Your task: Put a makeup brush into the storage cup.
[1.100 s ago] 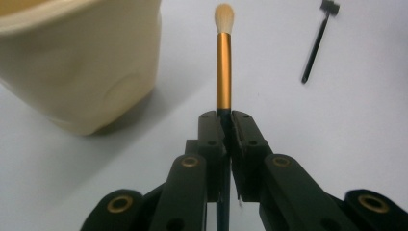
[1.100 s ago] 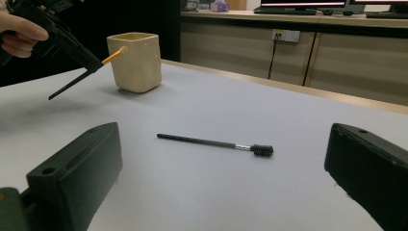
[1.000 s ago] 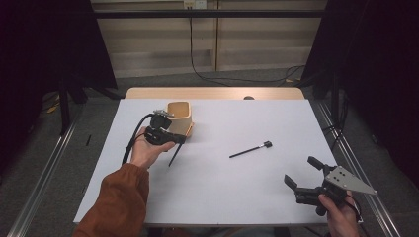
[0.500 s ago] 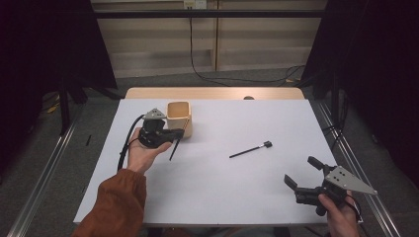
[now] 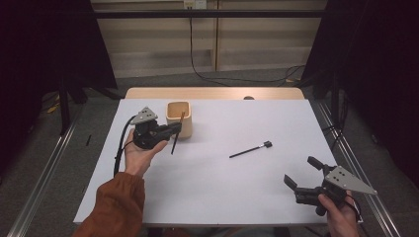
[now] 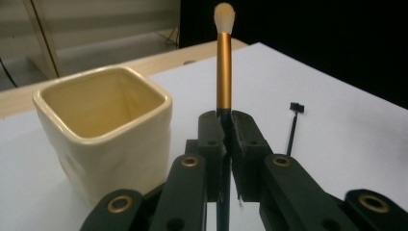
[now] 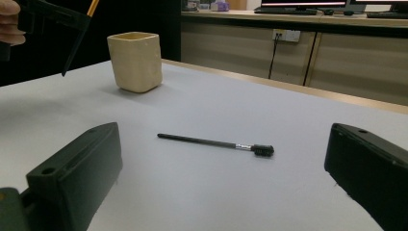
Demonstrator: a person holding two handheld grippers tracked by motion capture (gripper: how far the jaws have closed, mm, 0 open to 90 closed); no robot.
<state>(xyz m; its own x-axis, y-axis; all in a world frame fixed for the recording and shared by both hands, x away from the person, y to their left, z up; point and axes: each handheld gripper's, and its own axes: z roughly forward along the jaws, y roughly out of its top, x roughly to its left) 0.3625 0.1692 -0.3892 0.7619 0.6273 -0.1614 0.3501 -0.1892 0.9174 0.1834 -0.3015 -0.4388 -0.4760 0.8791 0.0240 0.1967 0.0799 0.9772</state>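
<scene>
My left gripper [image 5: 174, 129] is shut on a makeup brush [image 5: 173, 146] with a dark handle, gold ferrule and pale bristles. In the left gripper view the brush [image 6: 223, 72] stands upright between the closed jaws of the gripper [image 6: 226, 122]. A cream square cup [image 5: 179, 118] stands just right of it, also close by at the left as the cup [image 6: 103, 130]. A thin black wand [image 5: 251, 149] lies mid-table. My right gripper [image 5: 300, 171] rests open near the front right; its view has the wand [image 7: 216, 143] lying ahead between the wide jaws.
The white table top [image 5: 222, 197] ends in a wooden strip [image 5: 212, 93] at the far edge. A black cable [image 5: 121, 148] trails from the left gripper. Floor rails and dark curtains flank the table.
The left gripper with the brush has drifted slightly left and up, uncovering the cup. The right gripper and the wand have stayed put.
</scene>
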